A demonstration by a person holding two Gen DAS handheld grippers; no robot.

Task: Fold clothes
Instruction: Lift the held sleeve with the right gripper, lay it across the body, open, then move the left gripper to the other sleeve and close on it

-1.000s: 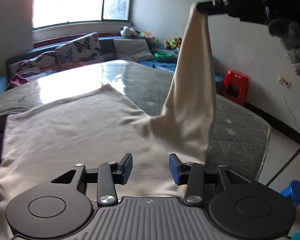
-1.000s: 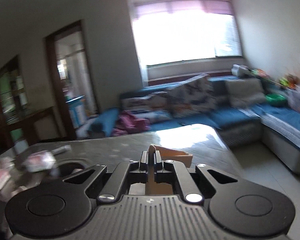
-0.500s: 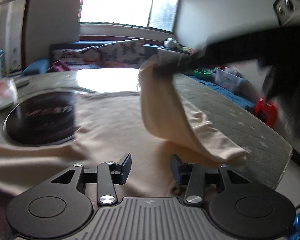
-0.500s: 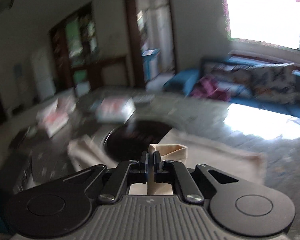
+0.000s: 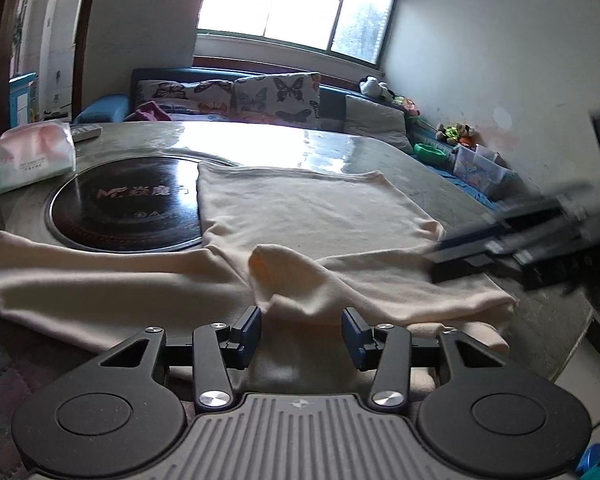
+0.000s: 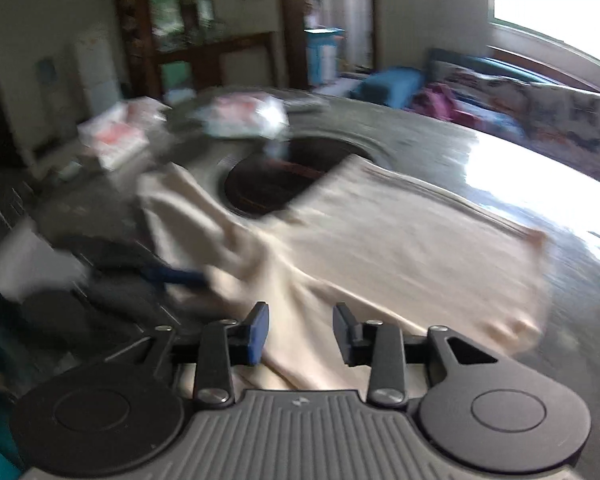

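Cream top lies spread on the round grey table ahead of you, its body flat toward the far side and its near portion bunched in soft folds.

At the far left of your left wrist view, a white tissue pack sits on the table, with what looks like a remote control just behind it. The left sleeve stretches out toward the table's left edge. Beside the pack, the dark round cooktop is set into the tabletop, and the top's left edge overlaps its right rim. In the middle, your left gripper hovers low over the near folds with its jaws spread wide, gripping nothing; a raised ridge of fabric sits just in front of them. To the right, the other sleeve is folded in across the near part of the garment. Your right gripper shows there as a motion-blurred dark shape at the top's right edge.

Your right wrist view is blurred. The left gripper appears at the left, low by the bunched cloth. The top fills the centre, and your right gripper is over it with its jaws well apart and empty. The cooktop lies beyond.
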